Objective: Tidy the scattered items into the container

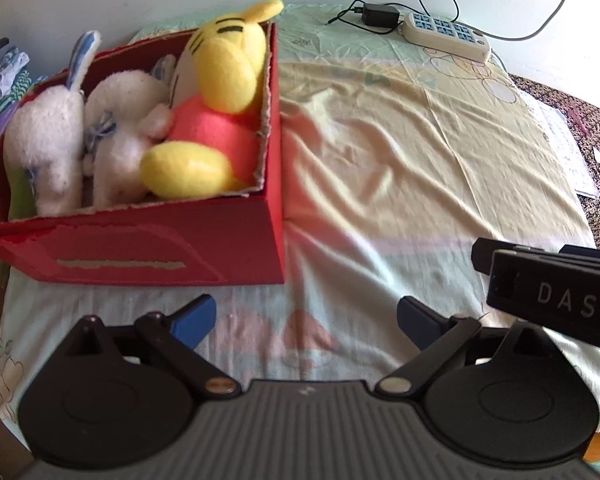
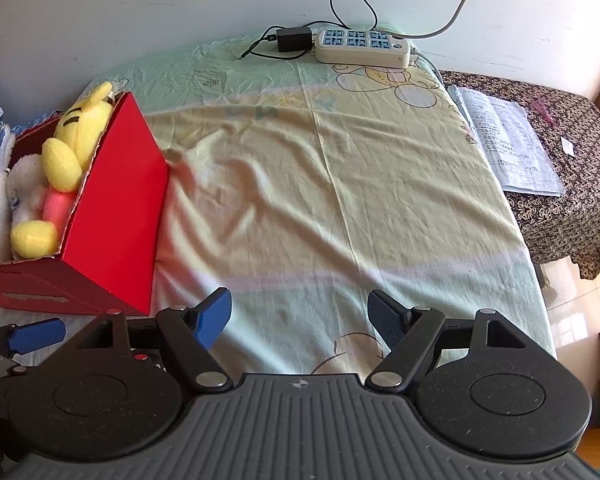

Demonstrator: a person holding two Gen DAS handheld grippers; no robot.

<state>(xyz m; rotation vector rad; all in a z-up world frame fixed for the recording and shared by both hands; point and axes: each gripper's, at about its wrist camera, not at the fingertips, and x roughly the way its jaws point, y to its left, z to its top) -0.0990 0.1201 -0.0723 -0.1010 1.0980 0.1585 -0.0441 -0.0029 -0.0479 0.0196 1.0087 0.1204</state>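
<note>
A red cardboard box (image 1: 140,248) stands on the bed sheet at the left; it also shows in the right wrist view (image 2: 120,216). Inside lie a yellow and pink plush bear (image 1: 216,100) and white plush toys (image 1: 80,140). The bear also shows in the right wrist view (image 2: 76,140). My left gripper (image 1: 306,322) is open and empty, just in front of the box's right corner. My right gripper (image 2: 300,314) is open and empty over bare sheet, to the right of the box.
A white power strip (image 2: 362,46) with a black adapter (image 2: 294,38) and cables lies at the far edge by the wall. Papers (image 2: 508,144) lie on a patterned cloth at the right. The pale sheet (image 2: 320,184) is wrinkled.
</note>
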